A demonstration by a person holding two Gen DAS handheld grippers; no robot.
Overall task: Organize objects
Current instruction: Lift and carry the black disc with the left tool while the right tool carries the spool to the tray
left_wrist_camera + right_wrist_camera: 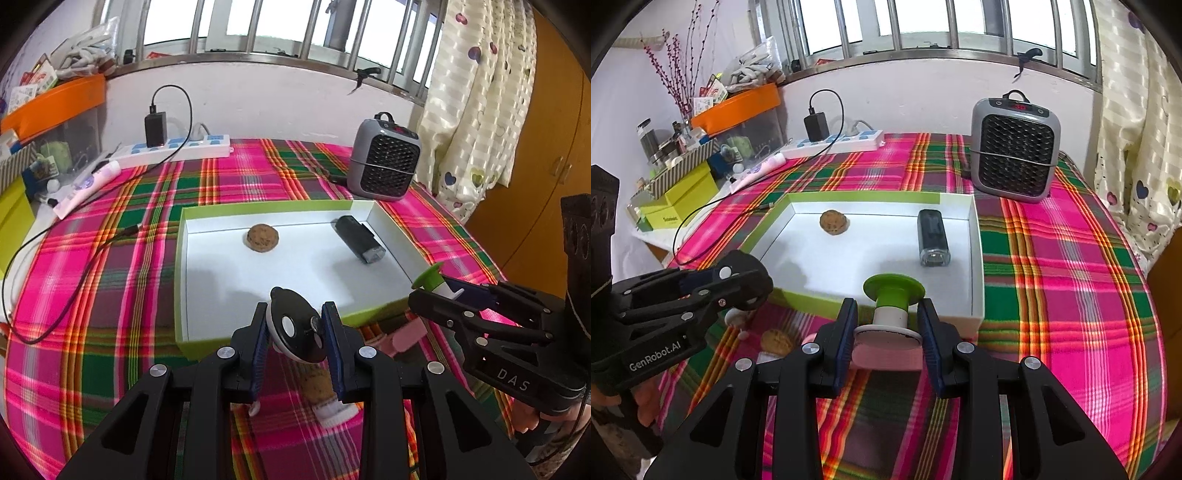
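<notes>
My left tool (295, 328) clamped on a black-and-white disc (295, 326), my right tool (888, 328) gripping a green-capped stamp (892, 299), pink piece (886, 356) under it seen only from the right wrist, white brush head (332, 410) seen only from the left wrist.

I am in a room at home. I see a heart-print curtain (476, 110) by a barred window (923, 26), a plaid cloth (1052, 258) and a small heater (1014, 147).
</notes>
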